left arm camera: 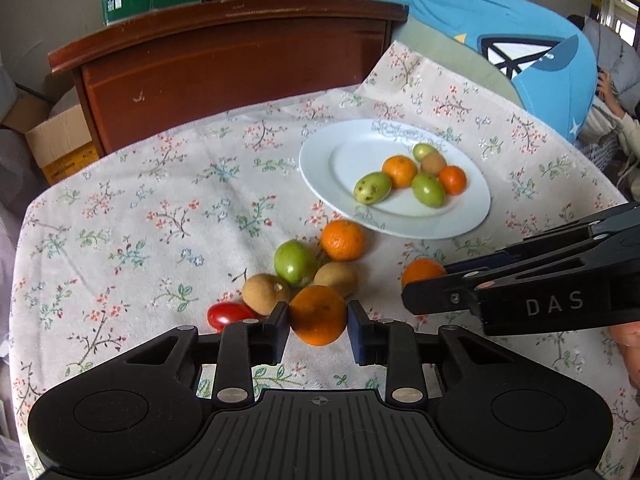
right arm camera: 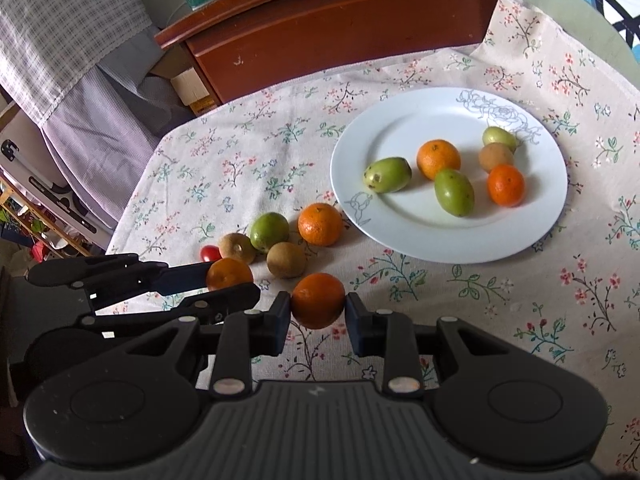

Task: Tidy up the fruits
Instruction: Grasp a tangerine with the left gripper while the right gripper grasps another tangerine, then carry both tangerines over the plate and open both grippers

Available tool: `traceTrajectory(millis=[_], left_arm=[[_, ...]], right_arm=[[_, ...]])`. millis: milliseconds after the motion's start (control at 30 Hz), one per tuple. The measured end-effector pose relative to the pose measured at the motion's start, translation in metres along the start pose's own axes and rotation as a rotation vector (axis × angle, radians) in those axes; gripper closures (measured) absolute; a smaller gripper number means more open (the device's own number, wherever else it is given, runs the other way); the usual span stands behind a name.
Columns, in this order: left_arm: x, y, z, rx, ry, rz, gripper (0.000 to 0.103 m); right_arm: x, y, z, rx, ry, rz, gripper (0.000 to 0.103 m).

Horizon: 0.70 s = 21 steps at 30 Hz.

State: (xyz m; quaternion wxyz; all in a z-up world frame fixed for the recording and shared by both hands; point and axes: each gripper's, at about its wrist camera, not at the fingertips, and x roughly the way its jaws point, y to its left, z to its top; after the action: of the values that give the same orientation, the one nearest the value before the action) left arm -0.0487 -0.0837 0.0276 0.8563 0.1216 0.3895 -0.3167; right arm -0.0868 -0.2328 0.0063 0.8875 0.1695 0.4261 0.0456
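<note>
Six fruits on plate (right arm camera: 400,240) | two gripped oranges | five loose

Soft daylight, faint shadows, fisheye-warped edges, sharp

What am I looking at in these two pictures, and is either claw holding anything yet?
Each picture comes from a camera on a hand-held two-finger gripper, looking forward along its fingers. The left gripper is shut on an orange; in the other picture it enters from the left. The right gripper is shut on another orange. Both oranges are low over the flowered cloth. On the cloth lie one more orange, a green fruit, two brown fruits and a small tomato. The white plate already holds two oranges, three green fruits and one brown one.
</note>
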Motion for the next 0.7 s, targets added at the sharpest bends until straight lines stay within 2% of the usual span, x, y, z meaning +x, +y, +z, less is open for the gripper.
traceTrajectory(millis=[433, 700], left_arm=[[-0.015, -0.008, 0.016, 0.012, -0.065, -0.002, 0.075], [-0.032, -0.005, 0.052, -0.020, -0.165, -0.032, 0.075]], right_arm=[[-0.018, -0.002, 0.010, 0.008, -0.066, -0.002, 0.073], [-0.048, -0.018, 0.036, 0.067, -0.178, 0.005, 0.073]])
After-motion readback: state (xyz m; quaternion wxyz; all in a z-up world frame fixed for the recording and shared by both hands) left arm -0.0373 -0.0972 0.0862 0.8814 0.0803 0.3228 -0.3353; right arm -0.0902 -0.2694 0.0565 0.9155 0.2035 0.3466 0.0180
